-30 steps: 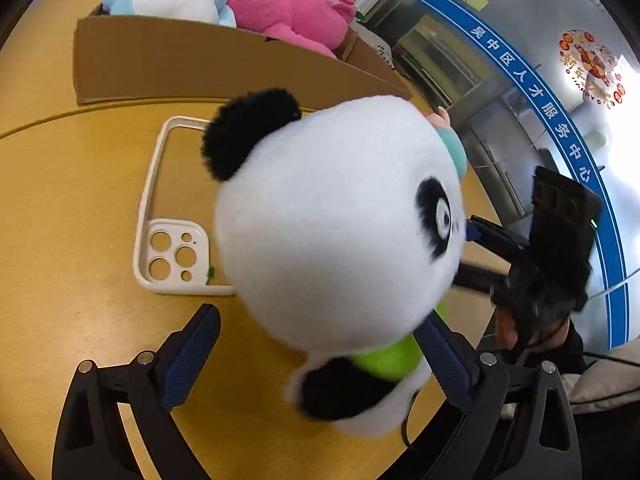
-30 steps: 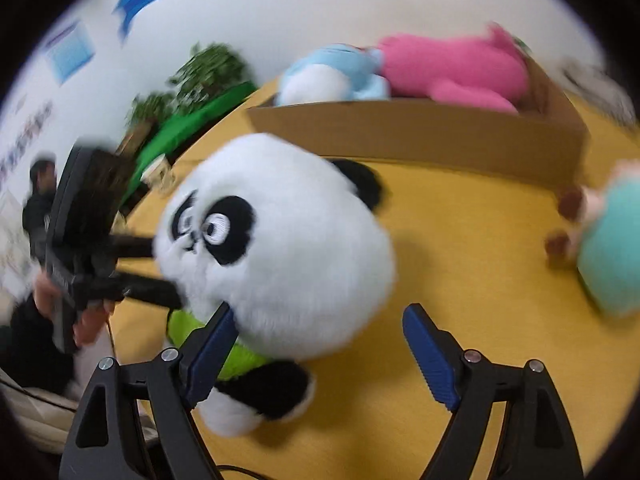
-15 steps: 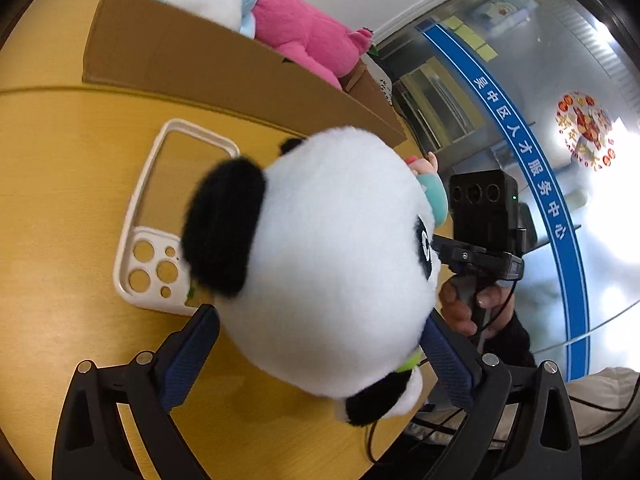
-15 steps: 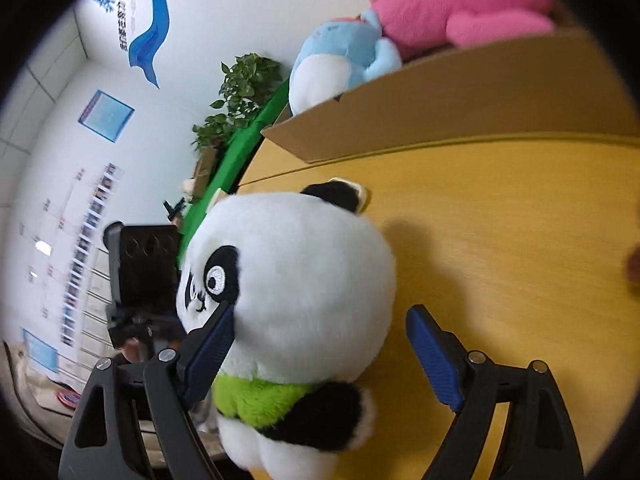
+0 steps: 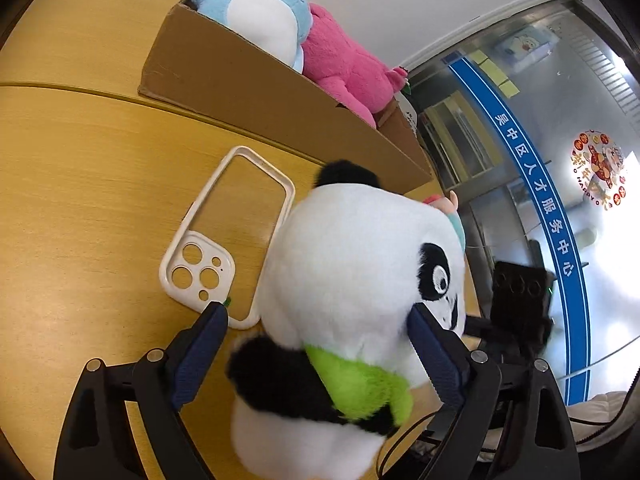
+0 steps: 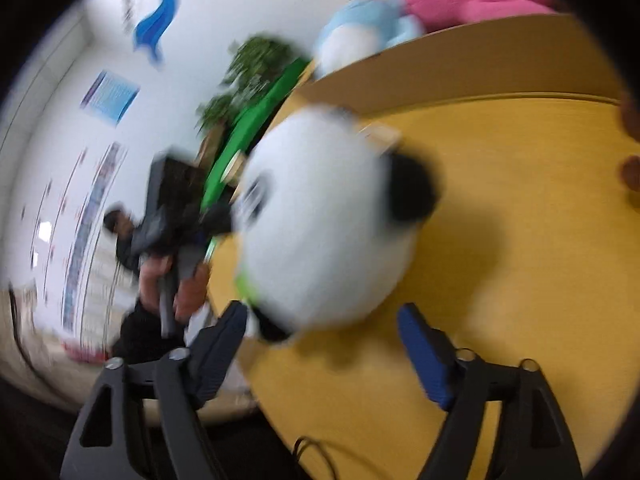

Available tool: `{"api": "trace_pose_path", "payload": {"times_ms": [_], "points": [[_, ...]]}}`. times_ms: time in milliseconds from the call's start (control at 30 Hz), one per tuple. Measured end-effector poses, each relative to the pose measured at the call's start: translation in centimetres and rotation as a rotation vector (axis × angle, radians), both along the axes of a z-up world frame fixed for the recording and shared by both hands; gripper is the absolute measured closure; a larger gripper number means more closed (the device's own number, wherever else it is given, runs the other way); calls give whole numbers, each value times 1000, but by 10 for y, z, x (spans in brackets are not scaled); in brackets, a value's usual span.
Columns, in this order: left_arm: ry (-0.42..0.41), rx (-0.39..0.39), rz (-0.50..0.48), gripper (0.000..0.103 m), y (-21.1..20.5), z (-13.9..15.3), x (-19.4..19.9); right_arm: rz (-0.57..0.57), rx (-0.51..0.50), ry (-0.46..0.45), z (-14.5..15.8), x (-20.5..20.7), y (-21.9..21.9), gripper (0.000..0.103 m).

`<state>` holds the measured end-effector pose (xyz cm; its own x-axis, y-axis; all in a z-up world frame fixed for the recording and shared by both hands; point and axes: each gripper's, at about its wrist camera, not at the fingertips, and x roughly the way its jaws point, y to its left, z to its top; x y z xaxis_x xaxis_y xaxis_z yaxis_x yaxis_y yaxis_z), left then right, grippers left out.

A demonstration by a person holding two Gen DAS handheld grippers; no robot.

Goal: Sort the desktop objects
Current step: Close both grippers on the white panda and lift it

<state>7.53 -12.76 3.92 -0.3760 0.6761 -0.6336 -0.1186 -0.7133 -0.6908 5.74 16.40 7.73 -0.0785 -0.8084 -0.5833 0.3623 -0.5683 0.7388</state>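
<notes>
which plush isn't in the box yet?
The panda plush: it stands on the wooden table, between the left tool's fingers. The blue plush and pink plush already lie in the cardboard box.

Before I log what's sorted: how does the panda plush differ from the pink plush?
The panda plush is black and white with a green scarf; the pink plush is one colour. The panda stands upright on the table; the pink one lies in the cardboard box beside a blue plush. The panda sits between the left tongs; nothing reaches the pink one. Both are soft toys.
</notes>
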Motion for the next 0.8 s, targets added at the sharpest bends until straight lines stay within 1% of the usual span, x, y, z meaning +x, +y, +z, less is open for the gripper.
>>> {"api": "trace_pose_path", "payload": {"times_ms": [33,100,167,267,367,433,533,633,700,733,800], "points": [[1,4,-6,10,1,-1,-1,-39,-3,-28,-6,-8,4,23],[2,-1,-24,10,7,-2,0,-39,-60,-73,-16,-14,-3,23],[-2,-7,-47,10,12,-3,2,-31,-100,-84,-19,-14,-13,23],[-16,-19,-88,10,18,-6,7,-62,-114,-53,-17,-18,-20,23],[-38,-57,-188,10,33,-8,16,-105,-114,-14,-12,-19,-19,24],[-34,-83,-257,10,45,-8,24,-110,-115,-15,-14,-18,-21,24],[-24,-55,-250,10,42,-4,25,-128,-134,-46,-19,-18,-12,24],[23,-13,-228,10,28,8,25,-155,-143,-57,-22,-19,-3,23],[65,-10,-221,8,18,19,21,-155,-143,-63,-24,-19,5,21],[83,-12,-216,6,12,24,18,-147,-137,-66,-24,-18,5,20],[89,-24,-202,4,4,25,6,-129,-125,-73,-26,-16,3,20]]}}
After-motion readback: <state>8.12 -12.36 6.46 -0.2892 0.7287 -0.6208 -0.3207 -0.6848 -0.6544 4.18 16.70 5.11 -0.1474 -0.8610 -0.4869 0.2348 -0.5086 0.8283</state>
